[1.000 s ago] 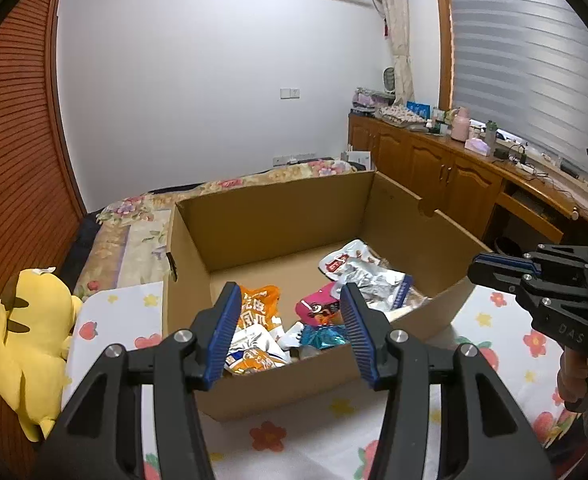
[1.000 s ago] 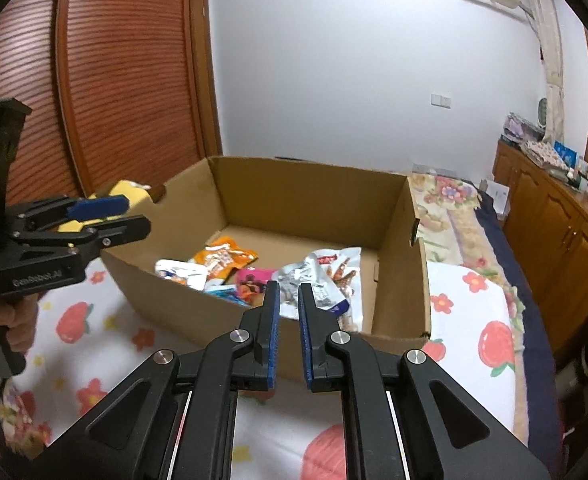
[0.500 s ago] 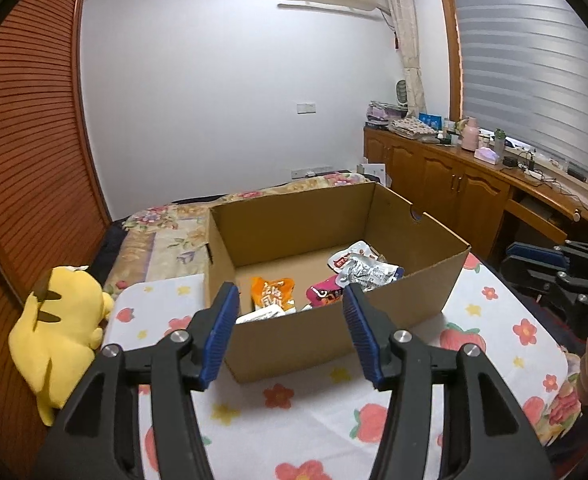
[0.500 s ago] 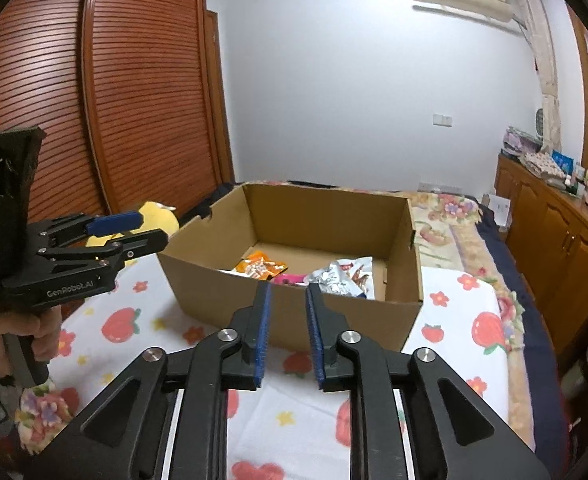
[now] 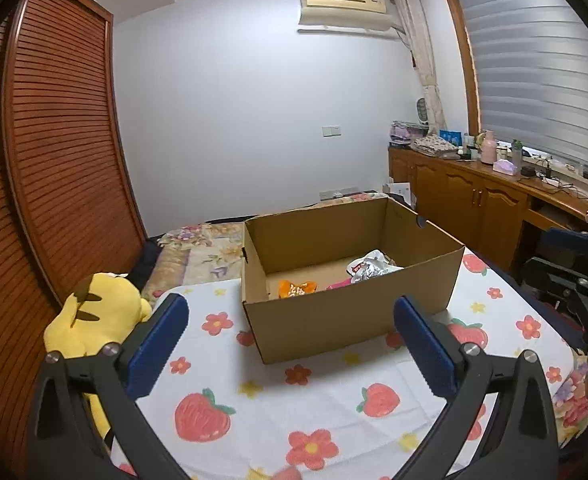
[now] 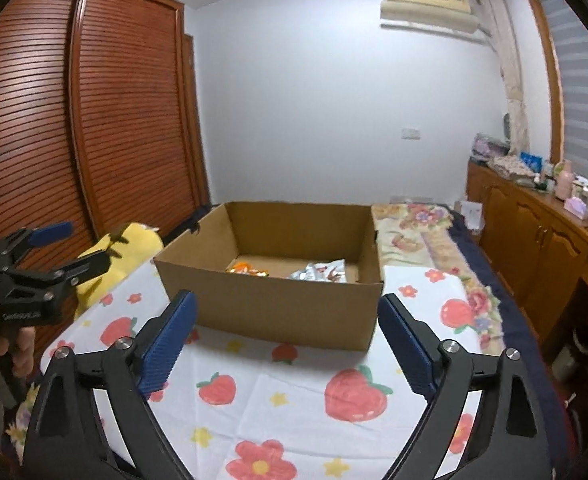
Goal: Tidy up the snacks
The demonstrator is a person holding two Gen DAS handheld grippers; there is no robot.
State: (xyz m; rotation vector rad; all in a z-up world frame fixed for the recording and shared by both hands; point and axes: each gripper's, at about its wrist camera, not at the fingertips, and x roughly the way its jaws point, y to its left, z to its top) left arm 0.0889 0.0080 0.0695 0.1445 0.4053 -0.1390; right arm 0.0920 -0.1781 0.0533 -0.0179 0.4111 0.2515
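An open cardboard box (image 5: pixel 350 320) stands on the table with the fruit-print cloth (image 5: pixel 294 404). Inside it lie snack packets: an orange one (image 5: pixel 297 288), a silver one (image 5: pixel 370 268) and a pink one, mostly hidden by the front wall. The box also shows in the right wrist view (image 6: pixel 277 312), with the orange packet (image 6: pixel 245 269) and silver packet (image 6: pixel 322 272). My left gripper (image 5: pixel 291 344) is wide open and empty, well back from the box. My right gripper (image 6: pixel 285 340) is wide open and empty, also back from the box.
A yellow plush toy (image 5: pixel 93 316) lies at the table's left edge by the slatted wooden wardrobe (image 5: pixel 53 180). A bed with a floral cover (image 6: pixel 418 232) lies behind the box. Wooden cabinets (image 5: pixel 474 204) with clutter run along the right wall.
Both grippers have pulled back and up from the box, which now looks smaller. The right gripper has opened from nearly shut to wide; the left has opened wider.
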